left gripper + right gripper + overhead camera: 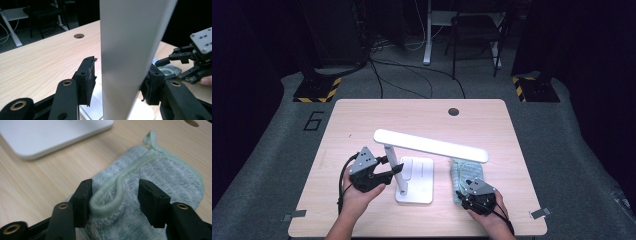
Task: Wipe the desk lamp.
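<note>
- Pale wood table under me, with dark grey floor around it and a round cable hole at the far edge.
- White desk lamp stands mid-table on its flat square base, between my two grippers; its long head runs slanted above the post.
- My left gripper is at the lamp's upright post. In the left gripper view the post fills the gap between my jaws: the right pad sits against it, the left pad shows a thin gap. I cannot tell whether this is a firm clamp.
- My right gripper is low over a grey-green fluffy cloth that lies on the table right of the lamp base, close to it.
- Right jaws stand moderately wide and straddle the cloth's pale piped hem; the hem loop lies next to my left pad, the right pad is clear of the pile. Nothing gripped.
- Cloth's hanging loop lies ahead of my right jaws, at the far end of the cloth.
</note>
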{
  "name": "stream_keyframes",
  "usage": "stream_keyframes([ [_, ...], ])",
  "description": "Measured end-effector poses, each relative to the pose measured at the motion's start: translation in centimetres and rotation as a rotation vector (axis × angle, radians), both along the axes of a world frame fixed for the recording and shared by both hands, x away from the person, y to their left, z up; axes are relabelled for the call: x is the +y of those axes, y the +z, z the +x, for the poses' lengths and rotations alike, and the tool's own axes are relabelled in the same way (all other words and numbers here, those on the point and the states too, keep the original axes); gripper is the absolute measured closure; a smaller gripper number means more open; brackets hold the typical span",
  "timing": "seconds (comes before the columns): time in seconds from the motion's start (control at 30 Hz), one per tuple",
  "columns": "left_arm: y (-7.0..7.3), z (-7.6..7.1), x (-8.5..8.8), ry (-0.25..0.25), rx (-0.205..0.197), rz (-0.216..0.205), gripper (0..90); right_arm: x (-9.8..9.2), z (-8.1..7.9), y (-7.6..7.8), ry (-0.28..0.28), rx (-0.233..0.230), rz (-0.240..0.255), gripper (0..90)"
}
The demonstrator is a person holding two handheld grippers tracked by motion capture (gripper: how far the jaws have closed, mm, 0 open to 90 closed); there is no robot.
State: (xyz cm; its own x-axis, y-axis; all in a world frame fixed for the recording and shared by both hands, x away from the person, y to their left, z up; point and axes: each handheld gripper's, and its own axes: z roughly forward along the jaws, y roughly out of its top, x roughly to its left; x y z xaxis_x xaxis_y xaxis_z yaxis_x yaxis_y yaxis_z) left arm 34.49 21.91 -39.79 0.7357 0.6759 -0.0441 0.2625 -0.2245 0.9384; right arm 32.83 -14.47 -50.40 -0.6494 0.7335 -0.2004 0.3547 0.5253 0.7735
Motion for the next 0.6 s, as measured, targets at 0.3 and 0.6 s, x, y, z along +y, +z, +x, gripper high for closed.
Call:
stream_keyframes([
  [0.3,-0.2,0.2,1.0,0.014,0.017,-0.030,65.6,2.7,1.1,0.1,-0.180,-0.020,0.010,37.2],
  [0.6,-0.3,0.5,1.3,0.040,0.002,-0.012,74.2,2.2,2.2,-1.3,-0.221,0.061,-0.011,52.9],
])
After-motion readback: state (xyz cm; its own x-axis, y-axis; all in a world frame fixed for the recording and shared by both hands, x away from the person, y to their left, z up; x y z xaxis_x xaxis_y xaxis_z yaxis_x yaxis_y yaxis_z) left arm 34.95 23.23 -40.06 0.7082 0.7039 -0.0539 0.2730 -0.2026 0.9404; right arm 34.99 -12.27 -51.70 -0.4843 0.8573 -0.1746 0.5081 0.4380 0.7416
